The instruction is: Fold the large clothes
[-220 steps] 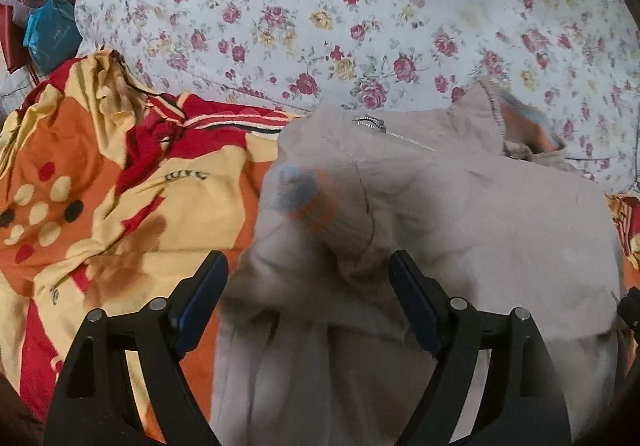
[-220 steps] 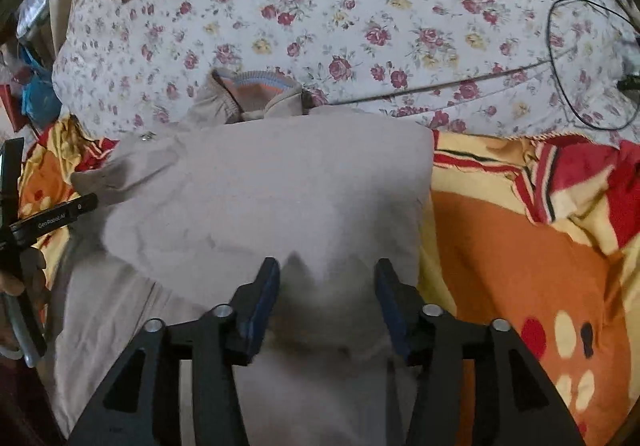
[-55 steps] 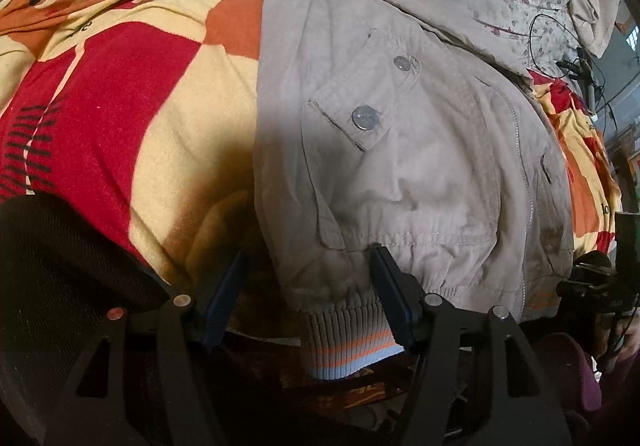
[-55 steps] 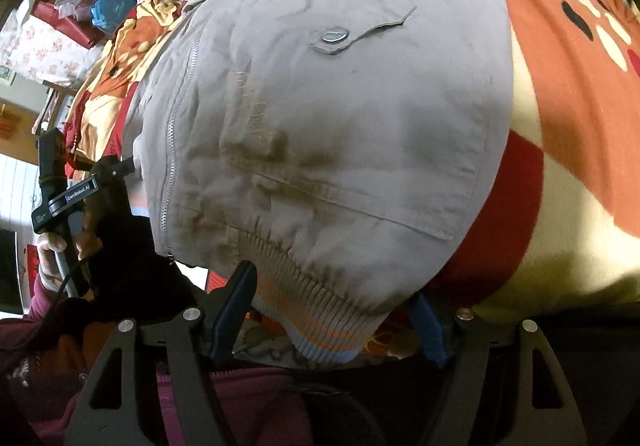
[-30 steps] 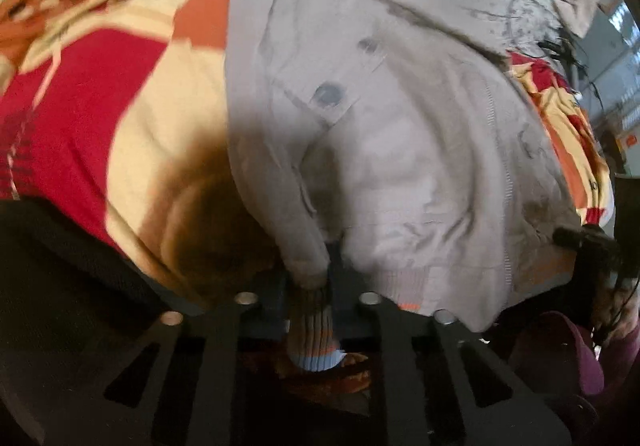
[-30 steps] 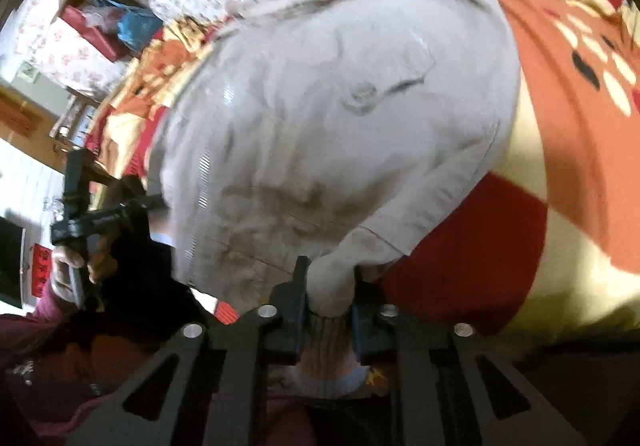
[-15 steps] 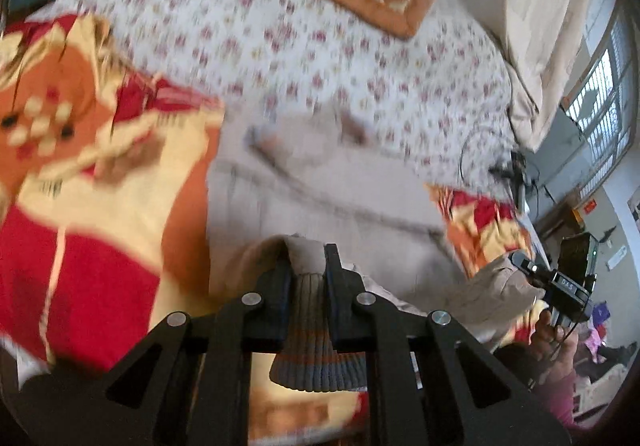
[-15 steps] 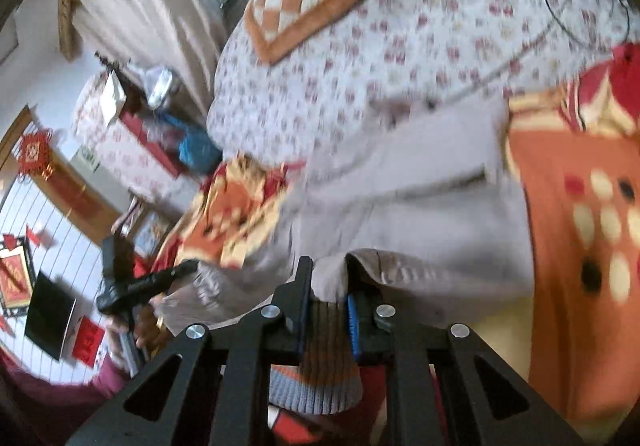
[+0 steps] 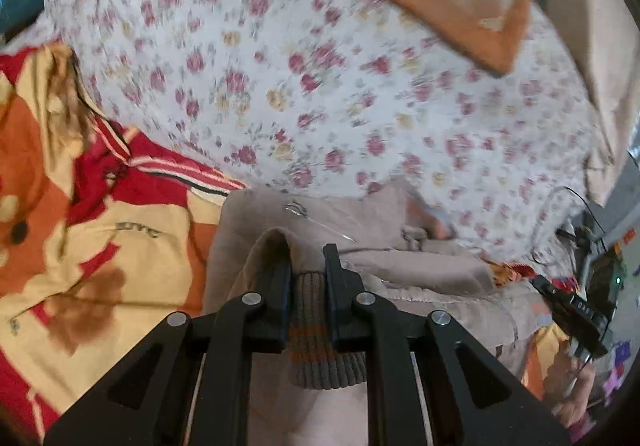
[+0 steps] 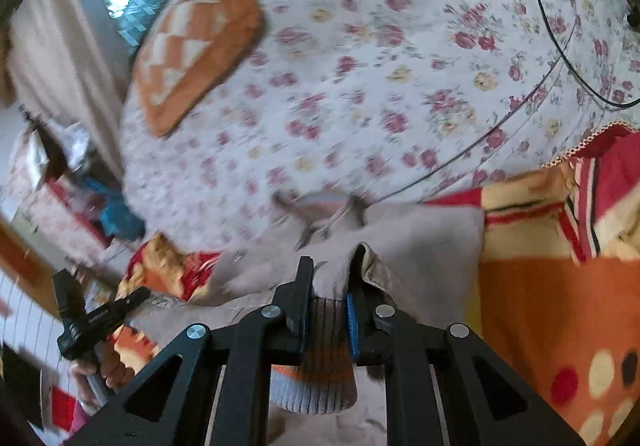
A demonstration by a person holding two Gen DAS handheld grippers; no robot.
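Observation:
A beige jacket (image 9: 420,266) lies on the bed, its collar end toward the floral sheet; it also shows in the right wrist view (image 10: 424,238). My left gripper (image 9: 306,274) is shut on the jacket's ribbed hem (image 9: 324,346) at its left corner and holds it lifted over the jacket body. My right gripper (image 10: 328,286) is shut on the ribbed hem (image 10: 316,378) at the right corner, also lifted. The hem edge hangs between the two grippers.
A red, orange and yellow blanket (image 9: 80,246) lies under the jacket, on both sides (image 10: 560,306). Beyond is a floral sheet (image 9: 320,85) with an orange checked cushion (image 10: 192,41) and a black cable (image 10: 560,45). Clutter stands at the bedside (image 10: 60,181).
Both grippers, shut on the hem corners, have carried the hem up and forward over the jacket toward the collar end; the view has swung from the bed edge to the floral sheet.

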